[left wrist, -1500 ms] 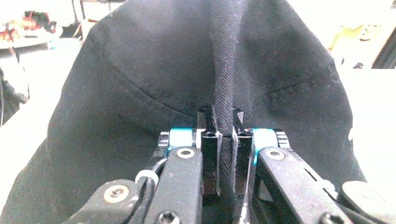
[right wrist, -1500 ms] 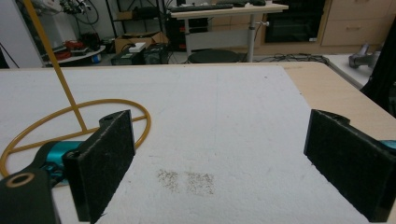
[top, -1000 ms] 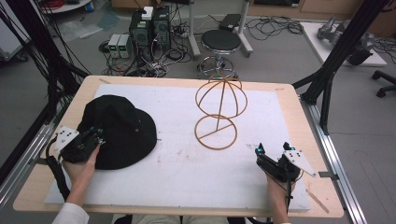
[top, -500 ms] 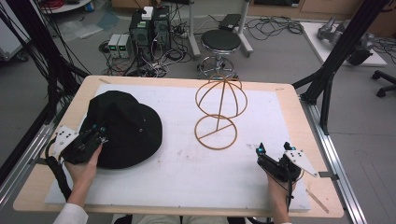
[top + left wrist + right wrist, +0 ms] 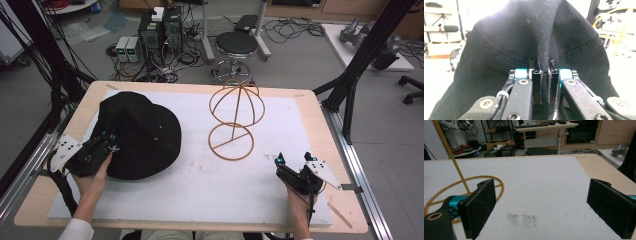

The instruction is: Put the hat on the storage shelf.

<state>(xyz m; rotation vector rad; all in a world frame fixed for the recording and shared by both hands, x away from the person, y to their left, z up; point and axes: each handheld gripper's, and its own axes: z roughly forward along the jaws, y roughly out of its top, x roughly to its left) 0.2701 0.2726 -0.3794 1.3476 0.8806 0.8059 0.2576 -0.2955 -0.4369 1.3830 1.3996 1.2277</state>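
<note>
At the left side of the table, left gripper [image 5: 111, 141] clamped tight on a pinched fold of the black cloth bucket hat [image 5: 142, 132], jaws nearly together with the fabric drawn up between the pads [image 5: 539, 75]. In the left gripper view, hat cloth [image 5: 534, 37] rising in a ridge straight from the closed jaws and draped down to both sides, stitched seam visible across it. Grip placed at the hat's near-left brim edge; hand [image 5: 92, 175] behind the gripper body, white sleeve at the bottom edge of the high view. Hat resting on the white foam mat [image 5: 200, 185], left half of it, well apart from the stand.

At the near right corner of the mat, right gripper [image 5: 292, 161] spread wide, nothing between the jaws. In the right gripper view, two black padded jaws far apart, bare white mat [image 5: 539, 195] between them with a faint grey smudge [image 5: 524, 218] on it. Gripper low over the mat, pointed toward the table's far side.

Between the two, toward the far middle of the mat, yellow wire hat stand [image 5: 236, 117]: round ring base flat on the mat, upright rod, domed wire cage on top. Ring base [image 5: 464, 188] just beyond the right gripper's left-hand jaw in its own view, not touching it.

Beneath the mat, light wooden tabletop [image 5: 325, 115], bare along the edges
</note>
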